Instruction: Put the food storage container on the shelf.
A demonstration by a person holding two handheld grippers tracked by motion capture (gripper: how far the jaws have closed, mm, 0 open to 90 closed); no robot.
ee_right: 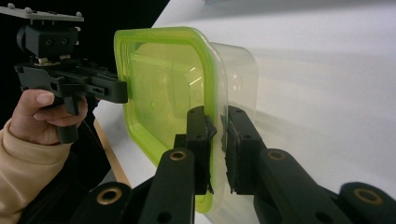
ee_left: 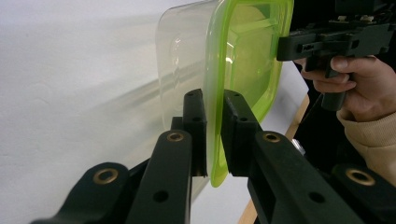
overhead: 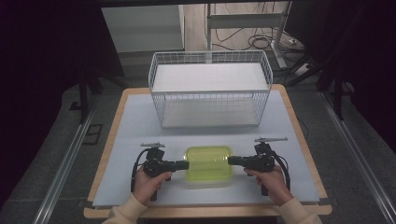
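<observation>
seen from above, the container [overhead: 208, 165] lies on the table [overhead: 135, 121], long axis running between my left gripper [overhead: 185, 164] and right gripper [overhead: 231, 161]. along the left gripper view, my jaws clamp the green rim. along the right gripper view, the same at the opposite end.

From my side, the white mat [overhead: 135, 126] lies bare to the left and right of the lidded container [overhead: 208, 165], so either hand can swing outward freely. Between the container and the wire basket [overhead: 210, 91] runs an open strip I could pass through. The basket blocks the far middle, its mesh walls standing tall; only narrow margins remain at its left and right.
</observation>
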